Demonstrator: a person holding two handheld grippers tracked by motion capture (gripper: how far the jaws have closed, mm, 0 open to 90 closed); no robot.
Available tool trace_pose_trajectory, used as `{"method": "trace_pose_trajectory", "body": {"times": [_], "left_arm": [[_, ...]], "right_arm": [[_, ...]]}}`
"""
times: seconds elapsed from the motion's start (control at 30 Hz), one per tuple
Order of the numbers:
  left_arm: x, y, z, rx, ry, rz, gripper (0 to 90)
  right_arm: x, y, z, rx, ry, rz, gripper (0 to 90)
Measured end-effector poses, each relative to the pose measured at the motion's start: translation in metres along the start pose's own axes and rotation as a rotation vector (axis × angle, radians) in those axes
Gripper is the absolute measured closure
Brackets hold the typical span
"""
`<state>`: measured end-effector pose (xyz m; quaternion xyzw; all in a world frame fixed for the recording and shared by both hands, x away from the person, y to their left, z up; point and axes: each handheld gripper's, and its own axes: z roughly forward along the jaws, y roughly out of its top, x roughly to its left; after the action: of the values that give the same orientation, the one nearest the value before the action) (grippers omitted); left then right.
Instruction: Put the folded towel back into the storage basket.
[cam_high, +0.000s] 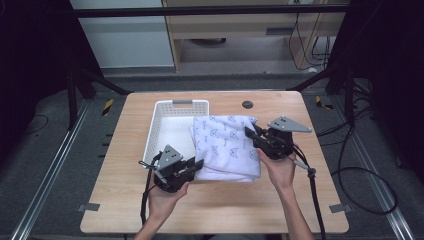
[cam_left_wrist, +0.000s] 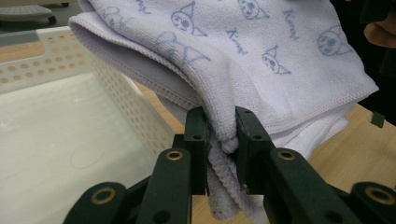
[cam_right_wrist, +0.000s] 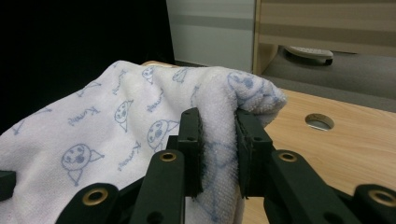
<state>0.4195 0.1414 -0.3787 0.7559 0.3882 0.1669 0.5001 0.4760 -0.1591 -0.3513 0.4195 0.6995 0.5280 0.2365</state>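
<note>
left gripper (cam_high: 199, 165): clamped on towel (cam_high: 227, 145) edge, frame centre
right gripper (cam_high: 248, 132): clamped on towel's right edge
basket (cam_high: 160, 127): left of towel

There is one folded white terry towel printed with blue cartoon faces (cam_high: 227, 145), one white perforated plastic basket (cam_high: 165, 117), one light wooden table (cam_high: 225, 210) with one round cable hole (cam_high: 247, 104), and two black two-jaw grippers, left (cam_high: 198, 165) and right (cam_high: 250, 133).

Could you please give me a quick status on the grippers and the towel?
Both grippers shut on towel. Towel folded, lifted beside basket. Nothing in the way.
</note>
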Motion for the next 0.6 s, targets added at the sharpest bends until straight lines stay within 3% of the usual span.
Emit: {"method": "trace_pose_trajectory", "body": {"times": [0.6], "left_arm": [[0.035, -0.002, -0.022, -0.033, 0.054, -0.059, 76.0]], "right_arm": [[0.024, 0.017, 0.039, -0.004, 0.045, -0.006, 74.5]]}}
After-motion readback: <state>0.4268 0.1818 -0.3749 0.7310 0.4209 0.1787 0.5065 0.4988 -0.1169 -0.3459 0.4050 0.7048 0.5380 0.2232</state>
